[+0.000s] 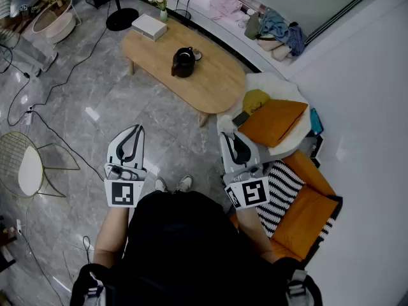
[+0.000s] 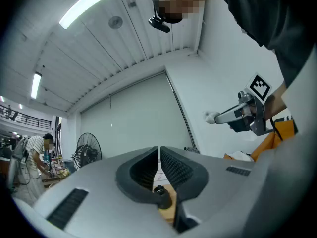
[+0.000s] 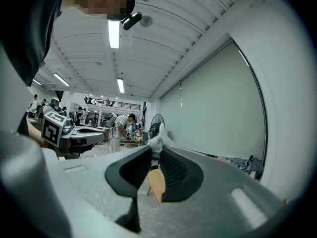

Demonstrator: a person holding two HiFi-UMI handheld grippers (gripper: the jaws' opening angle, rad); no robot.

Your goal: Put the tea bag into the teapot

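Observation:
The black teapot [image 1: 183, 62] stands on an oval wooden table [image 1: 217, 81] a few steps ahead of me. My right gripper [image 1: 228, 132] is held at waist height, shut on a small white crumpled tea bag [image 3: 157, 142] that sticks out past its tips. From the left gripper view, the tea bag [image 2: 212, 117] shows at the end of the right gripper [image 2: 218, 117]. Beside it my left gripper [image 1: 135, 130] is level with it, jaws shut on nothing. Through its jaws [image 2: 158, 150] the teapot [image 2: 159, 192] appears small and far off.
A white box [image 1: 148, 26] and a small flower vase [image 1: 160, 8] sit at the table's far end. To my right, orange cushions [image 1: 274, 121] and a striped cushion [image 1: 280, 196] lie on a seat. A wire chair [image 1: 29, 164] and floor cables [image 1: 38, 88] are on my left.

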